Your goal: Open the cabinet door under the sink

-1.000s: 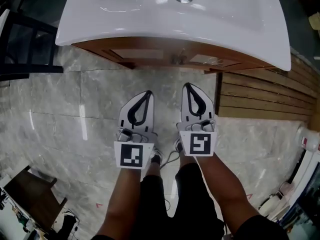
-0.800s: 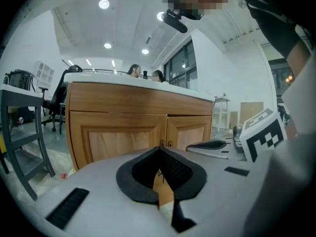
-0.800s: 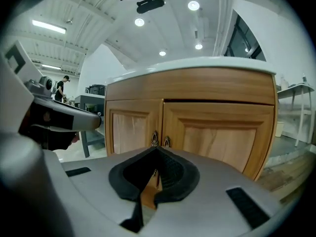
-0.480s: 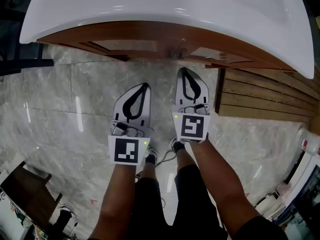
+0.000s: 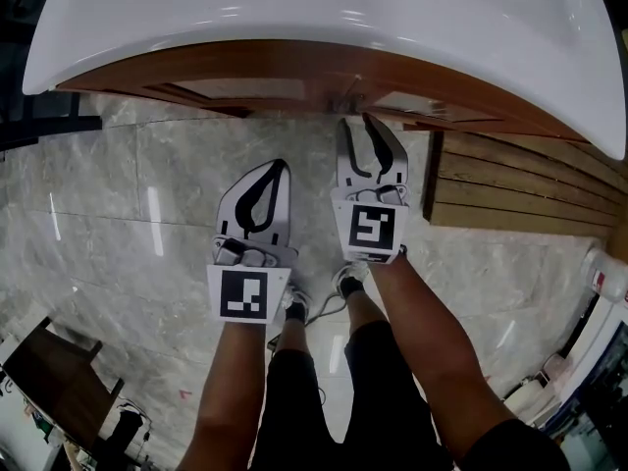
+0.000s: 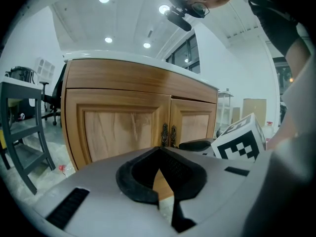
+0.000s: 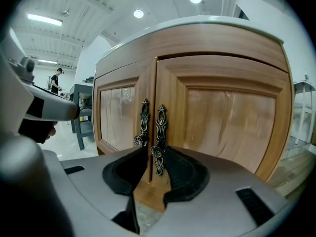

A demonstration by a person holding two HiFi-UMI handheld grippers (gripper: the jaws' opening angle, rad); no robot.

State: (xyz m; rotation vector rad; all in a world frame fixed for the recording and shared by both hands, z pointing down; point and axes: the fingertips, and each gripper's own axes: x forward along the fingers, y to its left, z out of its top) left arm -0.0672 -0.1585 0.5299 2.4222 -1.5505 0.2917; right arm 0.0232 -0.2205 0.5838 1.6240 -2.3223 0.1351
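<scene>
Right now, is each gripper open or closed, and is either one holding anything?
Left gripper: closed, empty.
Right gripper: partly open, has just been opening, lined up on the right door handle, not gripping it.

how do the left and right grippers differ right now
Fingers: left gripper's together; right gripper's have just been opening, the right door's handle lined up in the gap, ungripped. Position: right gripper near the cabinet, left gripper farther back. Both point at it, empty.
</scene>
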